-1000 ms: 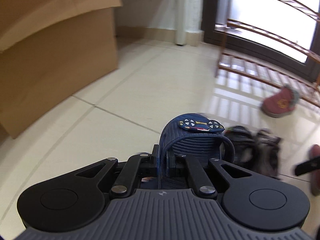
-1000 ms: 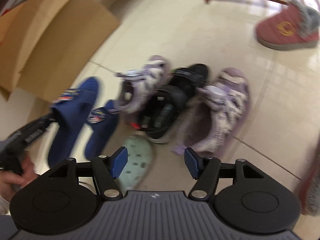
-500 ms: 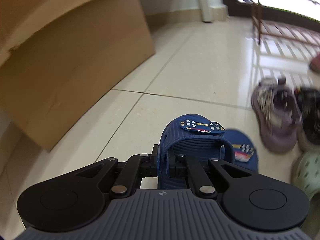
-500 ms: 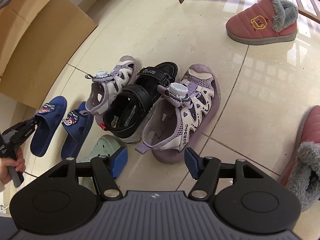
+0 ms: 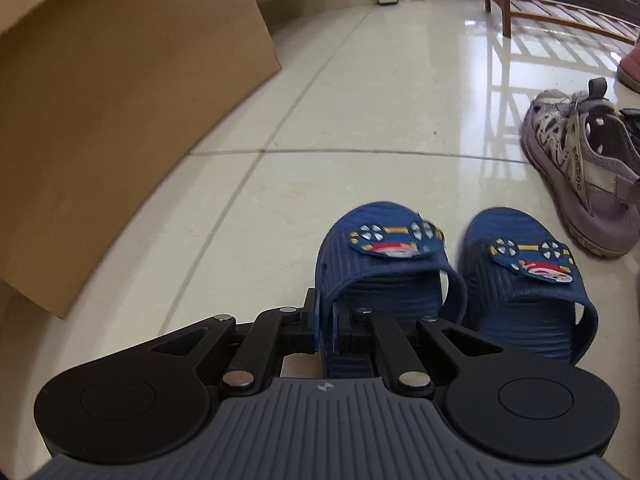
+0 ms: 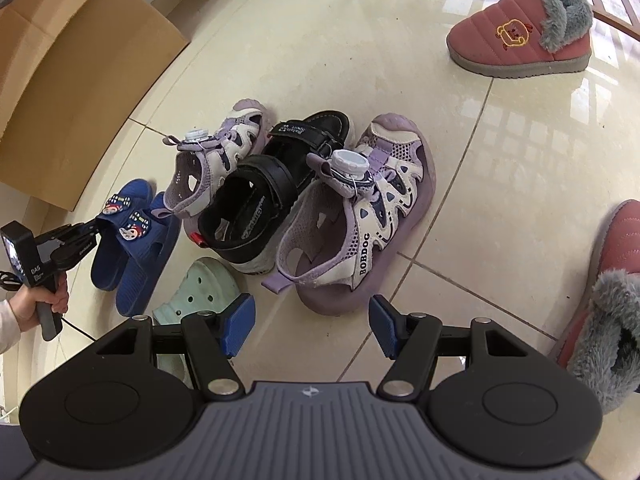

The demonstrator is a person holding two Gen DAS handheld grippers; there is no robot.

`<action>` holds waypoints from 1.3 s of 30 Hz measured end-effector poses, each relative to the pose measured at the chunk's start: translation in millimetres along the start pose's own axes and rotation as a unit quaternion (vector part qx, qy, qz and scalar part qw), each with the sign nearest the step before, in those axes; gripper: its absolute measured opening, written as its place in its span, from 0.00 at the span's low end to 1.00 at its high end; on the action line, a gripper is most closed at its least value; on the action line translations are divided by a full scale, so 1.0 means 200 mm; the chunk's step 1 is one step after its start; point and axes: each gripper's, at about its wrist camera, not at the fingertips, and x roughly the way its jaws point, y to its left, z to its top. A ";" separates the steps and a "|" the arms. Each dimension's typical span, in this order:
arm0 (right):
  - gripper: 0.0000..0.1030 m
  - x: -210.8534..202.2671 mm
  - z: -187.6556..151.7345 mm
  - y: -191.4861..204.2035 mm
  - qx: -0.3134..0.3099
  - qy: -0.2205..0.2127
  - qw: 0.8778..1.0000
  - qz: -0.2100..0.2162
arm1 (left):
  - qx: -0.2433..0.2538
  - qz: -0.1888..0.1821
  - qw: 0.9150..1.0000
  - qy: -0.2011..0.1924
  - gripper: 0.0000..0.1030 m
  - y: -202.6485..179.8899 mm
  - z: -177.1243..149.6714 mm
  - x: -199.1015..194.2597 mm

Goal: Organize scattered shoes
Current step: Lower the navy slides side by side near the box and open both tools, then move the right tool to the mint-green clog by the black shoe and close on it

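So far: one pair looks matched; most shoes are left to sort.
Left gripper: pinching the side wall of a blue slipper near its heel, jaws just starting to ease apart with the wall between them.
Held slipper: down at the floor, toe pointing away, just beside its mate.
Mate: flat on the floor to the right of the held one, same way round, car badges level with each other.
Contact: whether the held sole rests fully on the tile I cannot tell; the gripper body hides the heel.
Right gripper: spread wide, nothing between the pads, hovering over bare tile in front of the pile.
Pile: two purple sandals with a black sandal wedged between them, touching and at odd angles.
Green clog: alone, just beside the blue pair, half hidden by the right gripper.
Pink boots: one near the wooden rack, the other well apart at the right edge of the view.
Box: cardboard, standing left of the blue pair.
Done: blue pair side by side, pending release.
Left: purple pair, pink pair, black sandal, clog; mates for the last two are not in view.
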 end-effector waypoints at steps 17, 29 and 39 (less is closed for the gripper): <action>0.67 -0.09 -0.03 -0.05 -0.020 -0.003 1.000 -0.020 | -0.079 0.145 0.986 0.002 0.65 -0.01 0.11 -0.30; 0.67 -0.13 -0.27 -0.08 -0.134 0.091 0.987 0.000 | -0.096 0.116 0.988 -0.035 0.65 -0.21 0.26 -0.47; 0.67 -0.06 -0.53 0.01 -0.227 0.202 0.949 0.087 | -0.080 0.092 0.992 -0.044 0.65 -0.34 0.29 -0.54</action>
